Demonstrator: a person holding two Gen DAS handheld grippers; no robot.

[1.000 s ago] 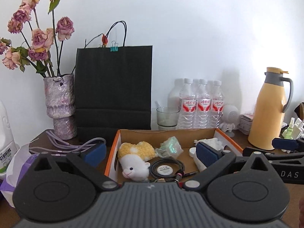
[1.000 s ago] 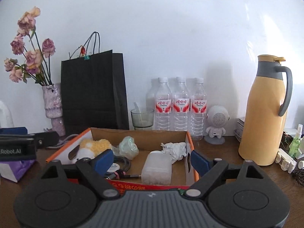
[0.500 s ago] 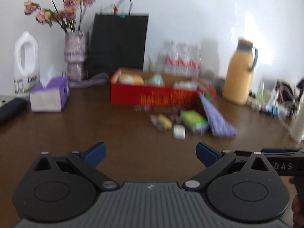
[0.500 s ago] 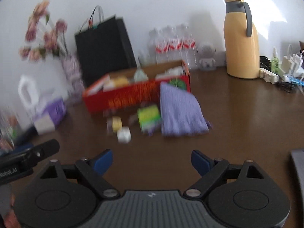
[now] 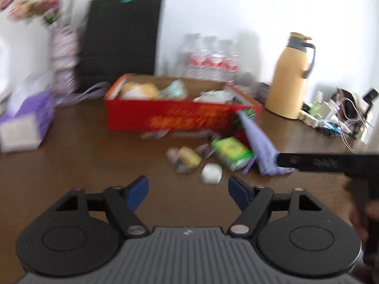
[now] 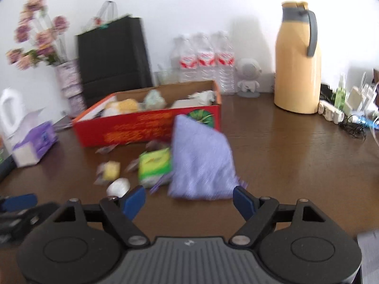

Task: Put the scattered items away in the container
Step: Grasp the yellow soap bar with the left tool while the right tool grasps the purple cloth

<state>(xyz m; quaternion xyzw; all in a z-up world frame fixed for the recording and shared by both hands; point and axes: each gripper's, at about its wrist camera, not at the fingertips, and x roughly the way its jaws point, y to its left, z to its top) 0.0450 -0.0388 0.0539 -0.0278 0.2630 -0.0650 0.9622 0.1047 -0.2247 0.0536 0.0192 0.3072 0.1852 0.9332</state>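
Both grippers — left (image 5: 188, 193), right (image 6: 189, 202) — closing on nothing; purple cloth (image 6: 201, 161) leans against the red box (image 6: 146, 127).

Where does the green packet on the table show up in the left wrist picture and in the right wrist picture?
Left wrist view: the green packet lies right of centre, on the table in front of the red box, against the purple cloth.
Right wrist view: the green packet lies left of centre, to the left of the purple cloth.
Shared landmark: the yellow thermos jug, standing right of the red box in both.
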